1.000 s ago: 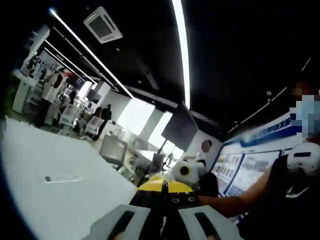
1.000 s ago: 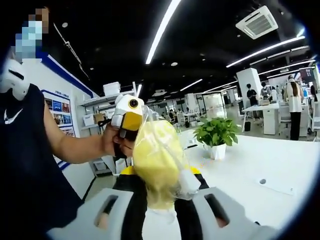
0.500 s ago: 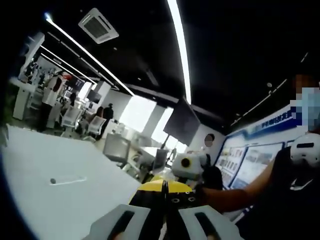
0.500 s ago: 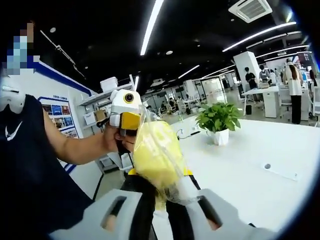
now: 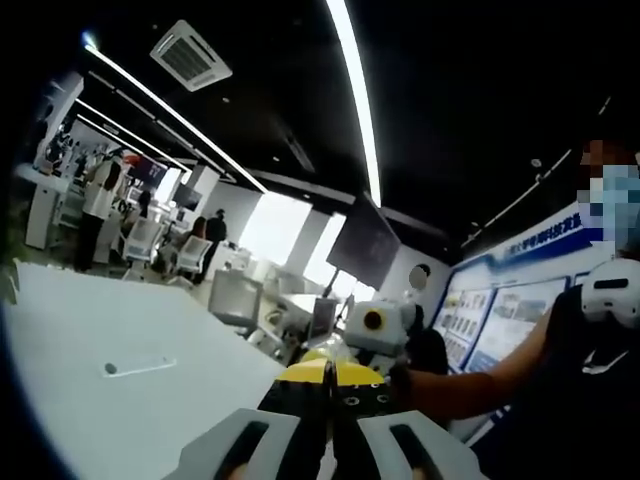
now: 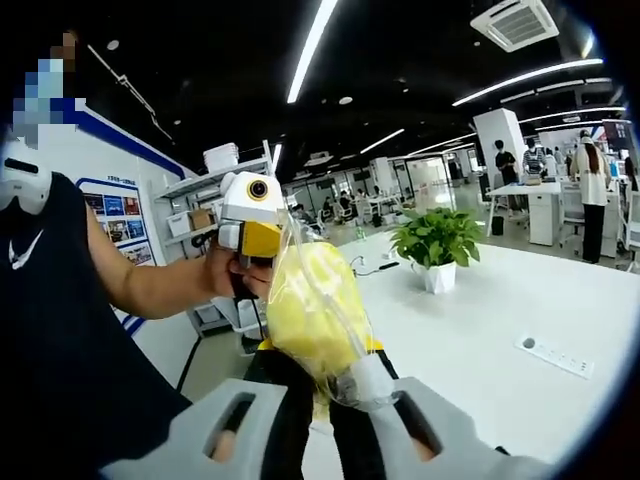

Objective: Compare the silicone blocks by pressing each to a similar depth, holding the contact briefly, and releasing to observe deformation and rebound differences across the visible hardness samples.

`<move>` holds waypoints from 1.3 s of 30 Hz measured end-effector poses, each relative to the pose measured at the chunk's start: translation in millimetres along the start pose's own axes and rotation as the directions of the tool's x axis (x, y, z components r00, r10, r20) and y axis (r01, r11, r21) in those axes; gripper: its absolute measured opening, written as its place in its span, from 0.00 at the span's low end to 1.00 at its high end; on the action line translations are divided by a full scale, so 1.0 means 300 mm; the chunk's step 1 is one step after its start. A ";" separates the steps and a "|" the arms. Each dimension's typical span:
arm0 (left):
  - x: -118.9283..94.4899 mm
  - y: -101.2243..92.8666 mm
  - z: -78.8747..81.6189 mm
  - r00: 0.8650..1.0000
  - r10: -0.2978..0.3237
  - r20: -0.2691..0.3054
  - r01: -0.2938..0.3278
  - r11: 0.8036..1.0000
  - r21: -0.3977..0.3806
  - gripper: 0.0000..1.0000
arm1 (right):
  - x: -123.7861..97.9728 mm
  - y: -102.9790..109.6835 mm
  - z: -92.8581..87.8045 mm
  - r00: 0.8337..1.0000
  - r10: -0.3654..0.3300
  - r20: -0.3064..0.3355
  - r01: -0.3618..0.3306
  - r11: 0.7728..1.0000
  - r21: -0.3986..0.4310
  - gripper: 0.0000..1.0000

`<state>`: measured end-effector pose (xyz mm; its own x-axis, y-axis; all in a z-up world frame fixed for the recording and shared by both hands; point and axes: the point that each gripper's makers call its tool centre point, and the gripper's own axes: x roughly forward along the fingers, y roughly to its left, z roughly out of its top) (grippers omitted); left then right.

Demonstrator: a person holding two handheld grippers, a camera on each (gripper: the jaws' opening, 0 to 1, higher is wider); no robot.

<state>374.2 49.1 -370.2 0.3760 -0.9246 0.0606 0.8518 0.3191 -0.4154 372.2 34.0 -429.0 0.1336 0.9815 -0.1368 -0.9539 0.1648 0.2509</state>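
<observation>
The right gripper (image 6: 325, 425) is clamping a bagged yellow silicone block (image 6: 312, 315), holding it in the air off the white tabletop (image 6: 480, 340) edge. The left gripper (image 5: 328, 440) is looking closed — on what, I cannot tell. Squeeze steadily, pause, then release — matching depth across samples.

A bagged yellow block (image 6: 312, 312) blocks the way ahead of the right hand-held gripper (image 6: 330, 425), with the left hand-held gripper (image 6: 250, 215) close behind it. Beyond, the white bench (image 6: 480, 330) lies open, broken by a potted plant (image 6: 434, 250) and a socket strip (image 6: 556, 356).
</observation>
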 end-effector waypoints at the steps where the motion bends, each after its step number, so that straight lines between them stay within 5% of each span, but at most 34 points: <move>1: 0.001 0.001 0.002 1.000 0.005 0.001 -0.005 1.000 0.006 0.00 | 0.000 0.000 0.001 1.000 0.001 0.001 -0.001 1.000 0.003 0.01; 6: -0.004 0.010 0.009 1.000 0.012 0.012 -0.012 1.000 0.005 0.00 | 0.004 0.001 0.006 1.000 -0.005 0.007 0.005 1.000 0.013 0.01; 10: -0.018 0.032 0.012 0.998 0.058 0.007 -0.058 0.994 0.095 0.00 | 0.022 0.003 0.004 1.000 -0.008 0.007 0.008 0.999 0.034 0.01; 27: -0.167 0.051 0.068 1.000 0.011 -0.010 -0.010 0.998 0.063 0.00 | 0.156 0.040 0.058 0.996 -0.083 0.043 0.082 0.996 0.020 0.04; 33: -0.145 0.038 0.074 1.000 0.004 -0.026 -0.002 0.996 0.084 0.00 | 0.129 0.023 0.073 0.992 -0.107 0.065 0.107 0.994 0.003 0.05; 39: -0.103 0.067 0.098 1.000 0.024 0.013 -0.025 0.995 0.096 0.00 | 0.103 -0.029 0.101 0.997 -0.054 0.063 0.054 0.999 0.004 0.06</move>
<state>390.4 90.2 -353.8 0.4007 -0.9141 0.0627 0.8732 0.3603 -0.3281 392.9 65.9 -406.3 0.2012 0.9754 -0.0899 -0.9442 0.2175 0.2472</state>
